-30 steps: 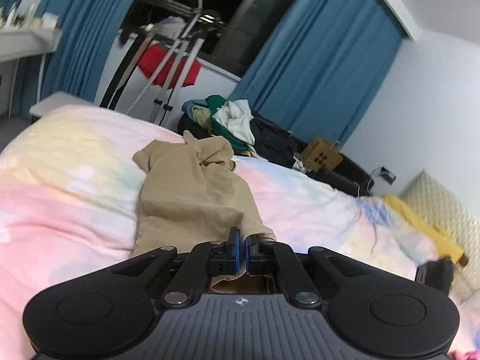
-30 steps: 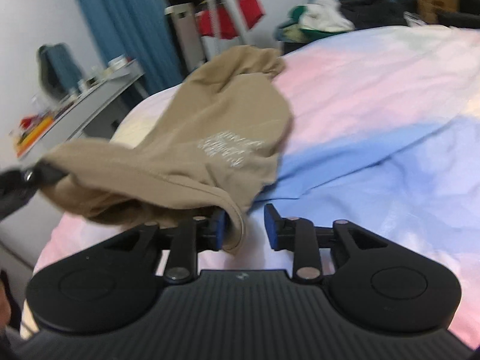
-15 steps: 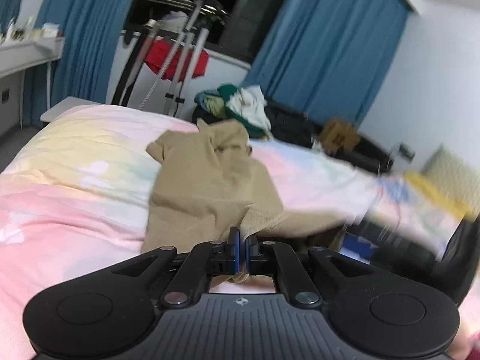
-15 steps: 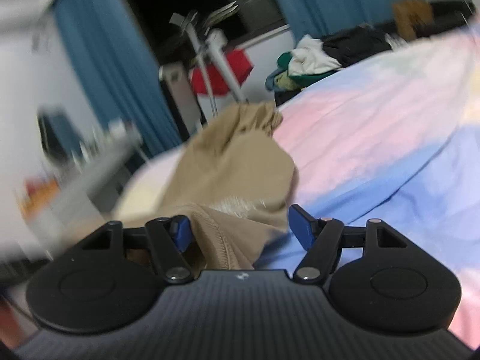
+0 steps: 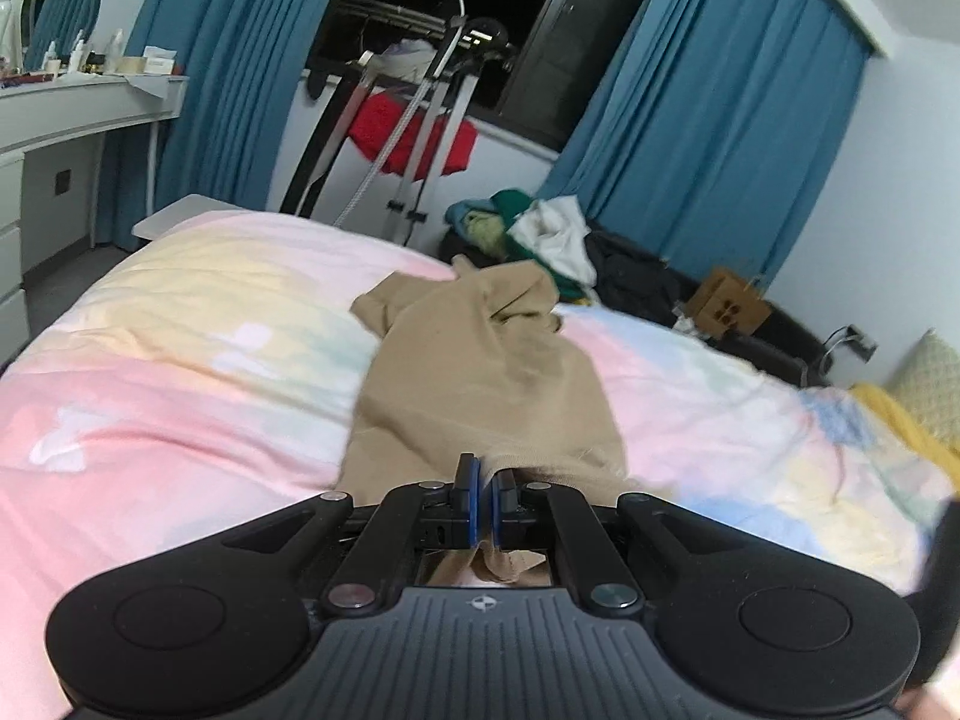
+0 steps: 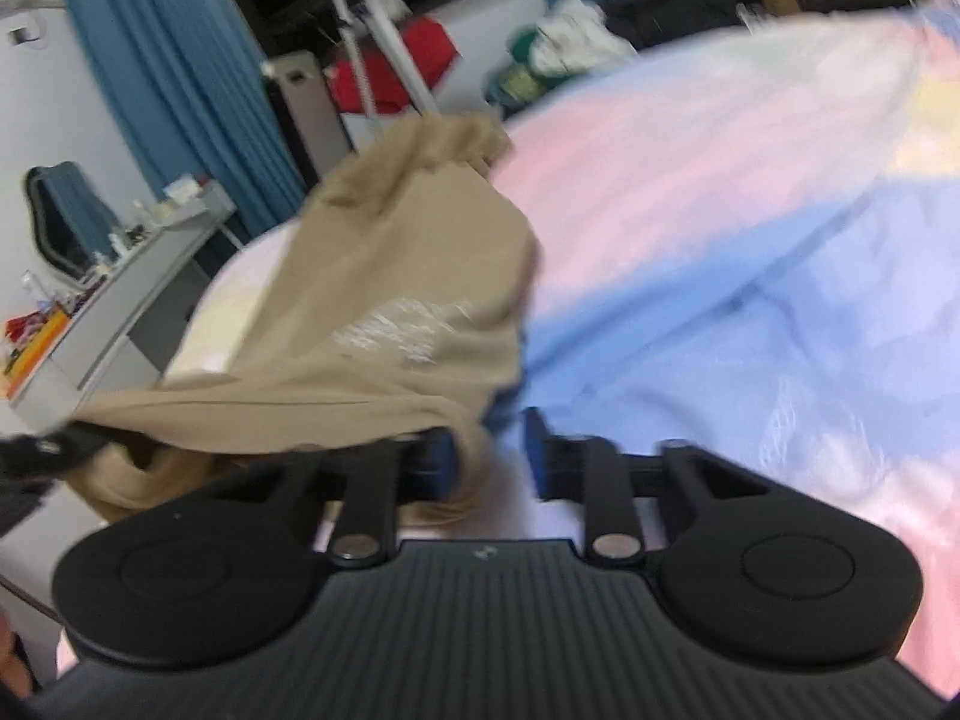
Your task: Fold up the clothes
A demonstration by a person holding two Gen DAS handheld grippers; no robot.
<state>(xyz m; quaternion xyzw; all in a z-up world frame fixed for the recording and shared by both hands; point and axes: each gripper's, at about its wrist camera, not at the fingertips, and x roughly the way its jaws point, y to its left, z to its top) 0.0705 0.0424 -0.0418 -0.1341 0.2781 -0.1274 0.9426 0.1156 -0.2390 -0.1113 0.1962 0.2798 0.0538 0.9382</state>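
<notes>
The left gripper point(image 5: 482, 495) is clamped on the near hem of the tan shirt point(image 5: 480, 372), which lies lengthwise on the bed point(image 5: 180, 360). The right gripper point(image 6: 487, 450) stands apart, cloth touching only its left finger; I judge that closing now could miss the hem or pinch one layer, so the shirt would sag and fold crooked.

Right gripper point(image 6: 489, 450): fingers narrowed from the wide spread of half a second ago to a moderate gap, with the tan shirt point(image 6: 408, 276) hem draped against the left finger only. Shirt body, earlier bunched near the left gripper point(image 5: 482, 501), now lies drawn out along the bed point(image 5: 180, 360).
</notes>
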